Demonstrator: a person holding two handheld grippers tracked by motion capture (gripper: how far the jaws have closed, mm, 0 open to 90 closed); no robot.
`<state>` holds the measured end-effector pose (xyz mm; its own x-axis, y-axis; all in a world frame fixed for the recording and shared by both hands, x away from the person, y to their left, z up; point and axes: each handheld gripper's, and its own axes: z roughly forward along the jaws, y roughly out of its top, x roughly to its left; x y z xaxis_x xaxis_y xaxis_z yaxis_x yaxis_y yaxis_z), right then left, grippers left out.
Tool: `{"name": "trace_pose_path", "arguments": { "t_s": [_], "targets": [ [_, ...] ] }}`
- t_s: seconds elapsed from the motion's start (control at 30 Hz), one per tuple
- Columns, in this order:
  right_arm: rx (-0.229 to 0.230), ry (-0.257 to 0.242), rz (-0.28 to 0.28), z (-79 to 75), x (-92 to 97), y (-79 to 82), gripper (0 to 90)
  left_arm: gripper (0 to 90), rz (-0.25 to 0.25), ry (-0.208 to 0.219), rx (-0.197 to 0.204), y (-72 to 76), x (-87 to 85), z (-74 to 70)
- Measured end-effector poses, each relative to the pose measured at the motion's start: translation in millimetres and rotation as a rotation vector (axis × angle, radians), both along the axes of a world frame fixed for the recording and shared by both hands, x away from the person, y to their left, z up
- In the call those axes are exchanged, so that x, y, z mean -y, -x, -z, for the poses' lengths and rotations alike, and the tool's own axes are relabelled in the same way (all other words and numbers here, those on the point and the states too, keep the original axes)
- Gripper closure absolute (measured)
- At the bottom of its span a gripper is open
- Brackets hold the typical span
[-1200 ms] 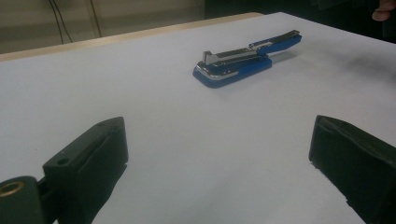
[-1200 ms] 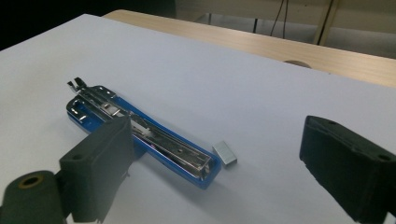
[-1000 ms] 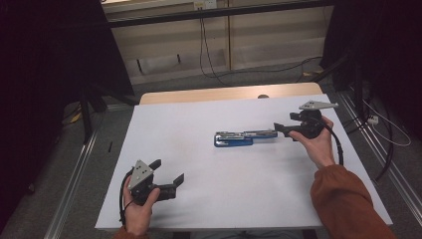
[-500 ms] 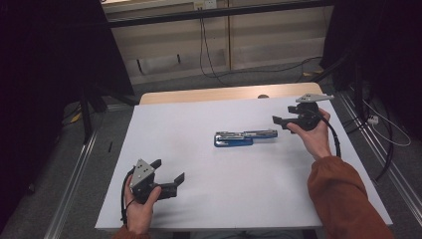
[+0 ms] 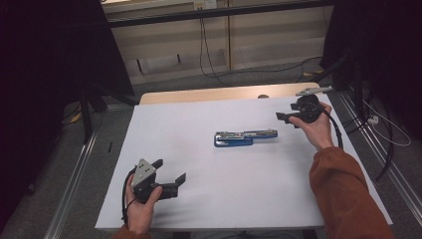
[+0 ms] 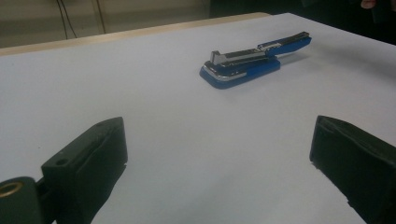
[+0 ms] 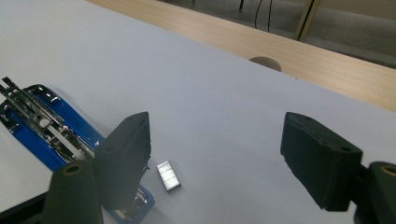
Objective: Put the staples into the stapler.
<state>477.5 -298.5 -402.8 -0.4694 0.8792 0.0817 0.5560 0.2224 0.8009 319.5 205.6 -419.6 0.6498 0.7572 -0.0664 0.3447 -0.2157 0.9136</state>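
- stapler (image 5: 245, 137) = landmark. Blue, swung open flat on the white table (image 5: 199, 124), roughly mid-table; base + metal magazine arm laid out in one line
- in left gripper view stapler (image 6: 254, 58) sits well ahead of the jaws, chrome rail facing up
- in right gripper view stapler (image 7: 51, 135) is lower left, partly behind the left jaw, magazine channel exposed
- small strip of staples (image 7: 168, 175) lies on table just beside stapler's near end, apart from it, not touched by the jaws
- right gripper (image 5: 287, 117): held off stapler's right end, a bit further back, above table. Jaws apart w/ nothing between; they've just been closing slightly, still a wide gap. Right gripper view (image 7: 215, 158) shows bare table + staple strip in the gap
- left gripper (image 5: 169, 172): well apart from stapler, near-left of it by the table's front edge, low over the table. Jaws wide apart, nothing held; left gripper view (image 6: 219, 154) shows plain table between them
- round wooden knob/hole (image 7: 265, 63) on the wood strip behind stapler, past the white sheet edge
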Motion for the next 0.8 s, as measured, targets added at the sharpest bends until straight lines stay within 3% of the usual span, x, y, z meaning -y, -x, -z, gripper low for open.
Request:
{"name": "trace_pose_path", "arguments": {
  "t_s": [0.3,0.4,0.6,0.8],
  "targets": [
    [-0.037,0.081,-0.034,13.7,-7.6,-10.5,30.6,4.3,0.003,-0.005,-0.004,-0.1,-0.7,0.3],
    [-0.046,0.086,-0.05,17.4,-8.0,-12.4,32.7,4.3,0.003,0.001,-0.007,-0.2,0.0,1.0],
    [-0.078,0.097,-0.119,27.3,-10.7,-17.0,45.9,4.3,0.004,-0.002,-0.015,-1.1,0.2,2.2],
    [-0.113,0.077,-0.166,33.5,-11.9,-19.3,47.7,4.2,0.004,-0.003,-0.019,-1.0,0.7,2.3]
  ]
}}
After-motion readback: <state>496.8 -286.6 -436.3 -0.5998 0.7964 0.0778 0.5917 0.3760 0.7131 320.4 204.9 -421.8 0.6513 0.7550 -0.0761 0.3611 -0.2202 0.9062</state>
